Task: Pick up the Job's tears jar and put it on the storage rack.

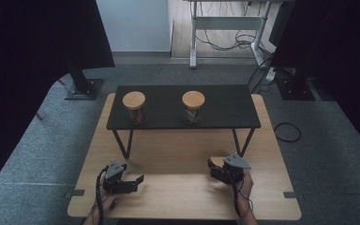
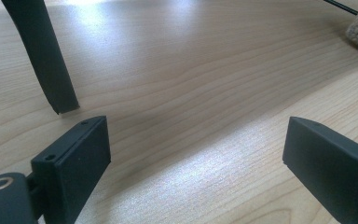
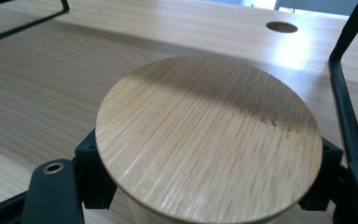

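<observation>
A jar with a round bamboo lid [image 3: 209, 135] stands on the wooden table [image 1: 178, 197] in front of the black shelf's right legs. My right gripper [image 3: 209, 156] is shut on it just below the lid, with one black pad [image 3: 91, 158] on each side. In the high view that jar's lid [image 1: 219, 157] shows as a pale patch just ahead of the right gripper [image 1: 221, 169]. My left gripper [image 1: 138, 179] rests at the table's front left, open, with bare wood between its fingers [image 2: 81, 158]. Two more lidded jars [image 1: 134, 107] [image 1: 193, 106] stand on the shelf.
The low black shelf [image 1: 225, 105] spans the far half of the table on thin black legs [image 2: 46, 60] [image 3: 345, 107]. A round cable hole [image 3: 281, 26] is in the tabletop beyond the held jar. Grey carpet surrounds the table.
</observation>
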`<state>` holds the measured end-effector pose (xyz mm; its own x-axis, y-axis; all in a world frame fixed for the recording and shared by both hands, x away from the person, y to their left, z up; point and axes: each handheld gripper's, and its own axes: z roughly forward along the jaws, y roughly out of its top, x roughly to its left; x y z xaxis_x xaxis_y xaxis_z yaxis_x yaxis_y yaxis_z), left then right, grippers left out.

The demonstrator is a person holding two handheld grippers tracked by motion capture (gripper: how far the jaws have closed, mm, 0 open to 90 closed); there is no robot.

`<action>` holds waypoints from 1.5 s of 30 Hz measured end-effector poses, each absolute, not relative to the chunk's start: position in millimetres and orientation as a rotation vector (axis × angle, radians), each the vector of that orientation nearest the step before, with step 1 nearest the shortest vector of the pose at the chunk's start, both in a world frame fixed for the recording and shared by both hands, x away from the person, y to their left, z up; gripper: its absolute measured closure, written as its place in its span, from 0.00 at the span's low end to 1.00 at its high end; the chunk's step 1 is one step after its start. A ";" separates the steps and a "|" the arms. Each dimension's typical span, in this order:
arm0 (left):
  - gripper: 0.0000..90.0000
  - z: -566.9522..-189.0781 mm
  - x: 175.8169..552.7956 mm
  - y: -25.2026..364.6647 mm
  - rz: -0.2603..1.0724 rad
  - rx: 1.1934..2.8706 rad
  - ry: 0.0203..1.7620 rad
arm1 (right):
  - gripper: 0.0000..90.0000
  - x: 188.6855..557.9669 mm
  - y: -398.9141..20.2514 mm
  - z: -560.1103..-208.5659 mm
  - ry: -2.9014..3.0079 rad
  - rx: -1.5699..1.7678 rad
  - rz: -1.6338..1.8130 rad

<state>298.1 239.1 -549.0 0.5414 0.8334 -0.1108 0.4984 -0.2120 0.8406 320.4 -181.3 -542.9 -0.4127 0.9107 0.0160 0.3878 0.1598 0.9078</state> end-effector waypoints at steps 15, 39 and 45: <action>0.08 -549.0 298.1 238.6 0.464 1.874 1.088 | 0.28 298.4 -180.0 -524.0 1.866 1.168 1.298; 0.08 -549.1 298.4 238.2 0.462 1.874 1.091 | 0.28 269.5 -189.8 -508.2 1.819 1.160 1.353; 0.08 -549.1 298.4 238.3 0.462 1.874 1.092 | 0.28 261.0 -191.8 -506.4 1.815 1.156 1.352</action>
